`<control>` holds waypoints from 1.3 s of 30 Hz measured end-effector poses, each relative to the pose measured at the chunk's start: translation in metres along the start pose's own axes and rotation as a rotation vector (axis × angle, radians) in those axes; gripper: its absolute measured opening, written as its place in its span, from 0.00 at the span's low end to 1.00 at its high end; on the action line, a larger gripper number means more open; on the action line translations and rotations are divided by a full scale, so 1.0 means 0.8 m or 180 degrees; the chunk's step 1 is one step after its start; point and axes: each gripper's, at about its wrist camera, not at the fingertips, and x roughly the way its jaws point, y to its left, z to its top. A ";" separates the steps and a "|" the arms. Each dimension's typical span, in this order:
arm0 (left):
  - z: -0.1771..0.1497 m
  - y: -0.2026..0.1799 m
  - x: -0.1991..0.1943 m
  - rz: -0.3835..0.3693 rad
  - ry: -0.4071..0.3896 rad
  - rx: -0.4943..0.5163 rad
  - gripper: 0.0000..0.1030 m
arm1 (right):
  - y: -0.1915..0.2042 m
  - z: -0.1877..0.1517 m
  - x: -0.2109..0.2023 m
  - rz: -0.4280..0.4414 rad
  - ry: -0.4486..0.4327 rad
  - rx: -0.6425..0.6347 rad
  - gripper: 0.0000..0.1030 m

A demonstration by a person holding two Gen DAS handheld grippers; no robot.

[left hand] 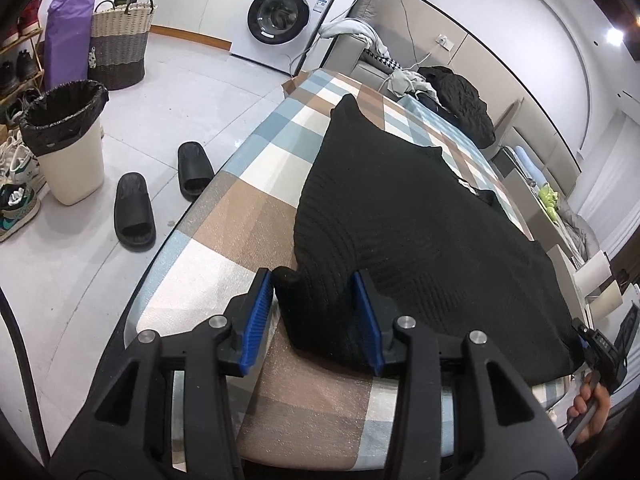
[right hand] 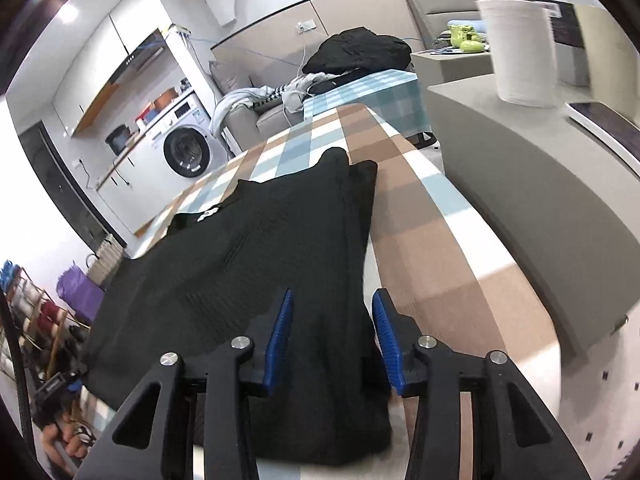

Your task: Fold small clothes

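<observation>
left wrist | black knit top [left hand: 400,216] between spread fingers [left hand: 258,316] | right fingers [right hand: 390,336] spread | white neck label [left hand: 466,185] unreadable

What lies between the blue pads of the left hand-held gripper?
A bunched corner of the black sweater sits between the open left hand-held gripper pads, shown in the left wrist view.

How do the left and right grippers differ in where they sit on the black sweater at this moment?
The left gripper straddles a bunched, raised corner of the black knit sweater, near the edge of the checked table. The right gripper straddles a flatter part of the hem beside the sweater's right edge. The right wrist view is motion-blurred; the left wrist view is sharp. Both have blue-padded jaws open with fabric between them, neither clamped.
</observation>
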 end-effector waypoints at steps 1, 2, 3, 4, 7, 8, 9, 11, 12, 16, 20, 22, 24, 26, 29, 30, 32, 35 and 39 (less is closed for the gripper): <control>0.000 0.000 -0.001 0.0006 -0.0012 0.0006 0.36 | 0.004 0.002 0.000 0.0003 -0.0010 -0.0052 0.16; 0.001 -0.001 -0.001 0.0019 -0.0022 0.0012 0.36 | 0.008 0.005 -0.003 0.0046 -0.0056 -0.0105 0.05; 0.001 -0.001 -0.002 0.0028 -0.0034 0.0014 0.36 | 0.013 0.006 -0.009 0.0127 -0.0119 -0.0175 0.06; 0.001 -0.002 -0.003 0.0034 -0.0046 0.0017 0.36 | 0.016 0.006 -0.015 0.0180 -0.0162 -0.0221 0.05; 0.002 -0.003 -0.001 0.0043 -0.0054 0.0040 0.36 | 0.011 0.000 -0.021 0.0104 -0.0102 -0.0177 0.05; 0.002 -0.004 -0.001 0.0050 -0.0056 0.0053 0.36 | 0.003 -0.002 -0.019 0.0035 -0.0063 -0.0118 0.05; 0.002 -0.004 -0.001 0.0046 -0.0054 0.0068 0.36 | -0.005 -0.004 -0.016 -0.0096 -0.0023 -0.0082 0.05; 0.004 -0.004 0.000 0.0068 -0.0052 0.0087 0.36 | -0.018 -0.009 -0.012 -0.0142 0.0041 -0.0002 0.05; 0.004 -0.004 0.000 0.0077 -0.0059 0.0092 0.36 | -0.022 -0.011 -0.014 -0.0055 0.0039 0.0062 0.05; 0.005 -0.001 -0.004 0.0166 -0.0101 0.0105 0.36 | -0.022 -0.010 -0.024 0.0162 0.0041 0.0122 0.14; 0.008 0.005 -0.014 0.0267 -0.0196 0.0030 0.42 | -0.018 -0.017 -0.027 0.0290 0.0057 0.0093 0.37; 0.009 0.006 -0.020 0.0266 -0.0229 0.0041 0.43 | -0.012 -0.019 -0.024 0.0269 0.0074 0.0035 0.37; 0.010 0.004 -0.019 0.0246 -0.0224 0.0094 0.44 | -0.007 -0.021 -0.024 0.0335 0.0051 0.0004 0.34; 0.009 -0.002 -0.015 0.0220 -0.0195 0.0160 0.44 | 0.000 -0.022 -0.024 0.0325 0.0032 -0.0060 0.21; 0.003 -0.017 -0.007 0.0205 -0.0156 0.0351 0.38 | 0.009 -0.024 -0.025 0.0227 -0.0028 -0.0223 0.05; 0.001 -0.022 -0.007 0.0258 -0.0181 0.0432 0.29 | 0.009 -0.025 -0.026 0.0160 -0.0038 -0.0251 0.05; -0.001 -0.027 -0.003 0.0339 -0.0168 0.0561 0.16 | 0.004 -0.026 -0.022 -0.0136 0.0044 -0.0299 0.05; 0.000 -0.022 0.000 0.0417 -0.0106 0.0537 0.14 | -0.002 -0.031 -0.015 -0.0263 0.0182 -0.0298 0.05; 0.004 -0.019 -0.011 0.0419 -0.0168 0.0489 0.15 | -0.002 -0.028 -0.027 -0.0150 0.0143 -0.0238 0.23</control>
